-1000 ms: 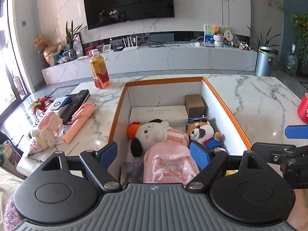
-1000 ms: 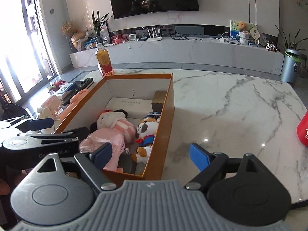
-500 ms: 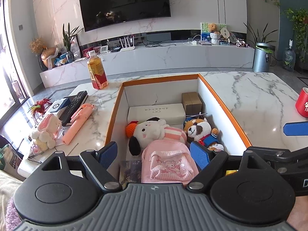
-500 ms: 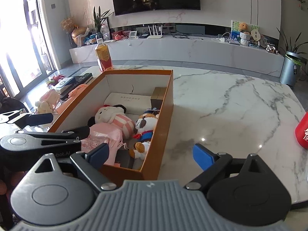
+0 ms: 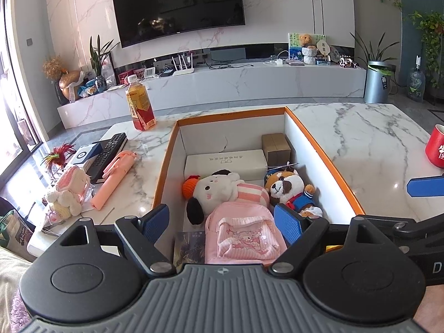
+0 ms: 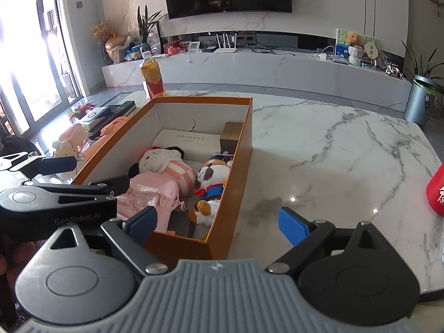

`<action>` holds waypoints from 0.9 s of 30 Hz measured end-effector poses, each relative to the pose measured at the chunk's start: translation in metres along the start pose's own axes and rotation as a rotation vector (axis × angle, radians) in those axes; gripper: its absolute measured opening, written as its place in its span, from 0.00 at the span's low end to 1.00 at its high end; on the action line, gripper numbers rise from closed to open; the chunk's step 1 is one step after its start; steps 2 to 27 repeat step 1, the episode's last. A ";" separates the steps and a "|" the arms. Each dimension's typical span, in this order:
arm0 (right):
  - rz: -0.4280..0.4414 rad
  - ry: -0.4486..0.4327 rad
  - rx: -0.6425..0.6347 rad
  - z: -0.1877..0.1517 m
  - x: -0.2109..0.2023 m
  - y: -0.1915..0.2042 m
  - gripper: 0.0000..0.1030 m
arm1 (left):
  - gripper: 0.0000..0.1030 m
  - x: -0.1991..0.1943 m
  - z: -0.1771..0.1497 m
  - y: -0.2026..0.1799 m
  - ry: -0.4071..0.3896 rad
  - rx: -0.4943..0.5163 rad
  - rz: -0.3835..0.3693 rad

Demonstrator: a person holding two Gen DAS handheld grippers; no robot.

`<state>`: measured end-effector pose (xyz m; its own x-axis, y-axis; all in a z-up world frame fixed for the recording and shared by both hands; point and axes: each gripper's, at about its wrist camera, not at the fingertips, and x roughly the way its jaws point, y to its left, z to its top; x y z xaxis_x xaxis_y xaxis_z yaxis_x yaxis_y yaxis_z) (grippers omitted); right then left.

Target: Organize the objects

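An orange box [image 5: 319, 149] with white inner walls stands on the marble table [image 6: 333, 149]. In it lie a pink backpack [image 5: 244, 233], a white plush dog in pink stripes [image 5: 219, 188], a brown-and-white plush in blue [image 5: 288, 188], a flat white carton [image 5: 224, 163], a small brown carton [image 5: 274, 144] and a dark booklet [image 5: 188, 244]. My left gripper [image 5: 222, 222] hangs open over the box's near end, above the backpack without touching it. My right gripper [image 6: 217, 222] is open wide, with the box's near right corner [image 6: 219, 238] between its fingers, apart from both.
Left of the box lie a pink folding stick [image 5: 113, 177], a black remote [image 5: 108, 152], a pink-and-cream plush bunny [image 5: 69, 191] and a feathered toy [image 5: 59, 152]. A tea bottle [image 5: 140, 102] stands behind the box. A red cup [image 6: 437, 191] sits at the table's right edge.
The pink backpack has settled flatter in the box. My right gripper's fingers have spread a little wider. Both hands have hardly moved.
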<state>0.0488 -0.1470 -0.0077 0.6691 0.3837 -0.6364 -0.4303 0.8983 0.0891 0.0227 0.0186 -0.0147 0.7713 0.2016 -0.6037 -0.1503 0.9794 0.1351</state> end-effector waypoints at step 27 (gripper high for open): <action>0.000 0.001 0.000 0.000 0.000 0.000 0.92 | 0.95 0.000 0.000 0.000 0.000 0.001 0.000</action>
